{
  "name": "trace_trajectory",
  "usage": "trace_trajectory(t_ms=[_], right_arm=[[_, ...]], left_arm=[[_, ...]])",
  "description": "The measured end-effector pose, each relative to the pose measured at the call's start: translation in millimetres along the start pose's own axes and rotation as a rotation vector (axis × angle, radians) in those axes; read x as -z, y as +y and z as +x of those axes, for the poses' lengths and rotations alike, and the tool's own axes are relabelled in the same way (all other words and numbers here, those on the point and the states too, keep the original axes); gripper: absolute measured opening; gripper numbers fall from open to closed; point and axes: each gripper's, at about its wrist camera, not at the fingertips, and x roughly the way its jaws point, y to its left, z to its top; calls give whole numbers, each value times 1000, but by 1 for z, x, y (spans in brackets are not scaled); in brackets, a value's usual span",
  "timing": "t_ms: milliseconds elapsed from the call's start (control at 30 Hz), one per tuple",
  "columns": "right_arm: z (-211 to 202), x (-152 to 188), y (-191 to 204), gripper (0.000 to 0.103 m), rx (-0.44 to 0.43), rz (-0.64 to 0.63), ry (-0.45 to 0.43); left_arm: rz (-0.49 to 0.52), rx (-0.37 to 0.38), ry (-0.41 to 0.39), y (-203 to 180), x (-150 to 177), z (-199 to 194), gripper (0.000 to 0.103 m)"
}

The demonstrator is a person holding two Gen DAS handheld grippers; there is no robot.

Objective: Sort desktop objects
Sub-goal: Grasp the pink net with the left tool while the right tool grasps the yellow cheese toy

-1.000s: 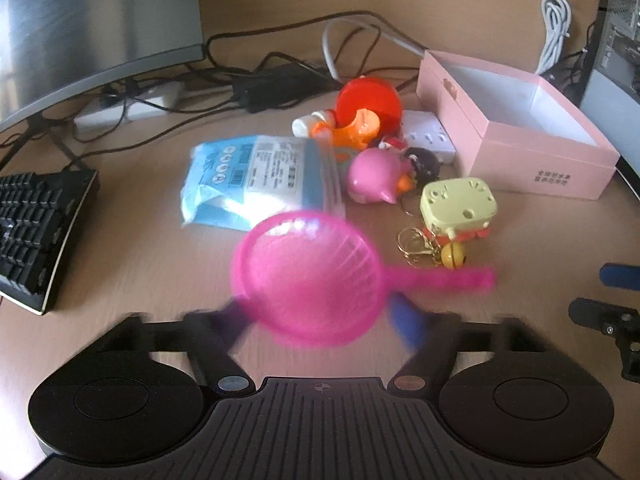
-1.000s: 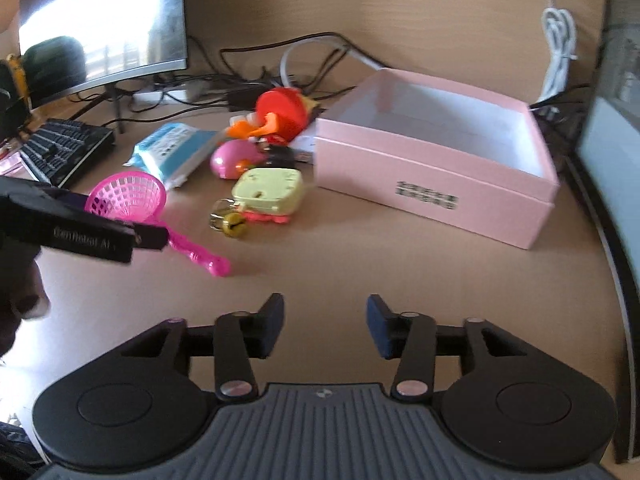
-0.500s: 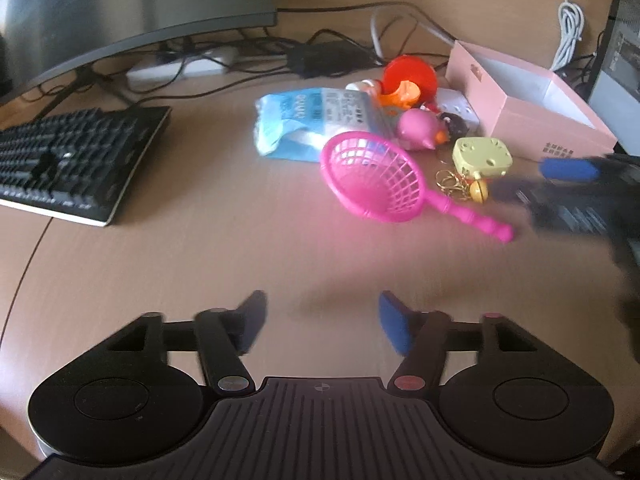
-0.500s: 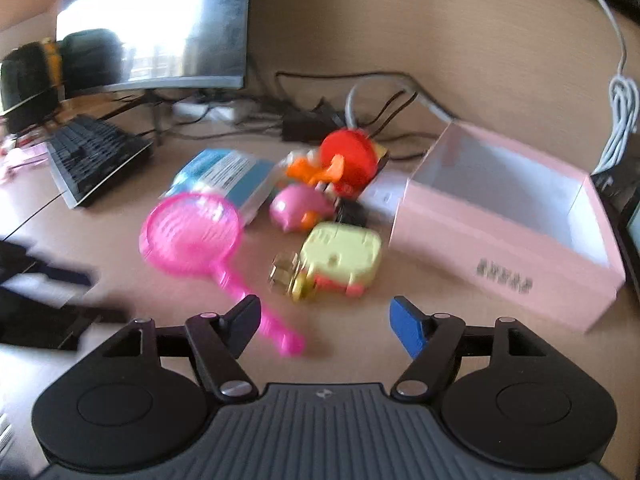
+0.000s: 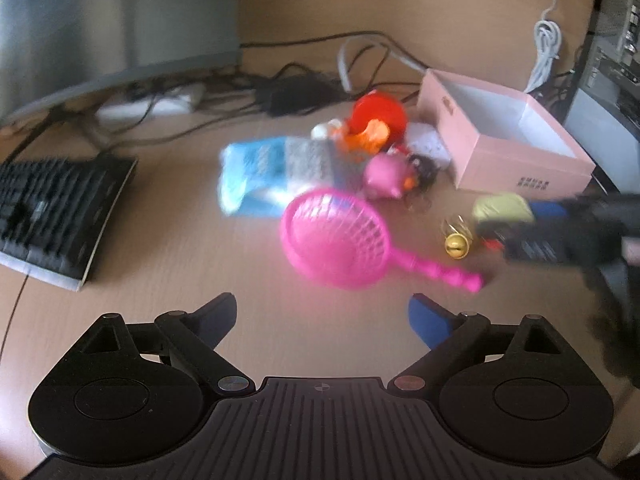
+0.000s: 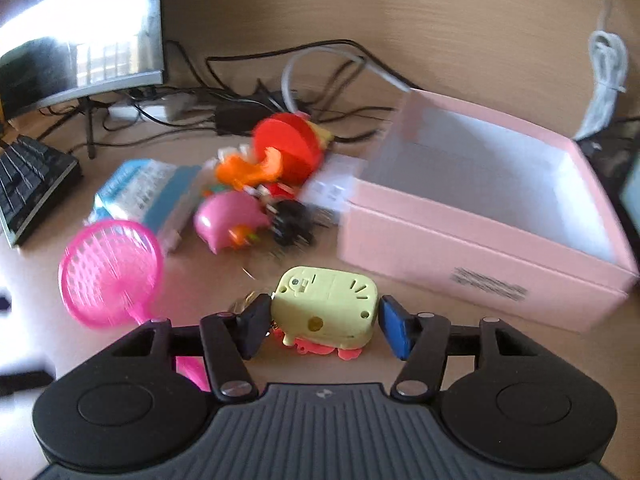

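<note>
While your right gripper (image 6: 319,330) jaws close around yellow toy (image 6: 326,307), pads not yet pressing: hard light plastic, smooth sides, so squeeze flat flanks squarely; left gripper (image 5: 322,318) opening, empty, pink net (image 5: 335,242) ahead

net (image 6: 110,266) left of toy (image 6: 326,306), box (image 6: 480,256) right, keyboard (image 6: 28,184) far left

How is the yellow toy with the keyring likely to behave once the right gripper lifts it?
The yellow toy looks like hard, hollow plastic, so probably stiff and light. Its rounded sides may slip as the right gripper closes around it. The gold bell would probably dangle.
</note>
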Motion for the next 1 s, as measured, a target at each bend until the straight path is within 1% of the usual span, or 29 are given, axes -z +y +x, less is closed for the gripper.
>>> trace_trajectory(t_ms=[100,200,267,367,433,567,667,733,833,900,967,1000], right_arm=[[-13,14,-13,59,80,-47,-11],[-27,18,-31,61,107,4,-19],[-37,19,-36,62,112,30,-33],[-54,22,-30,62,57,13,-55],[-61,24,-16,62,-5,-42,-63],[-58,27,27,62,-135,-189,-38],[-47,28,50,62,-159,-277,-25],[-37,26,55,62,-149,-310,-16],[-18,17,52,63,-63,-326,-27],[-6,7,45,63,31,-305,-45],[-2,-2,35,63,77,-262,-61],[-2,-6,30,64,80,-238,-68]], left_arm=[[18,1,-20,-7,-19,17,97],[13,-84,-23,-13,-34,36,97],[-5,-106,-22,-11,-36,40,97],[-27,-118,-9,-2,-31,39,97],[-36,-131,9,5,-25,37,97],[-61,-153,45,18,-9,30,97],[-78,-167,61,27,2,19,97],[-94,-171,71,32,9,12,97],[-109,-156,85,34,19,3,98],[-104,-127,86,31,24,-4,99],[-79,-90,79,26,27,-10,99],[-55,-72,70,22,28,-13,100]])
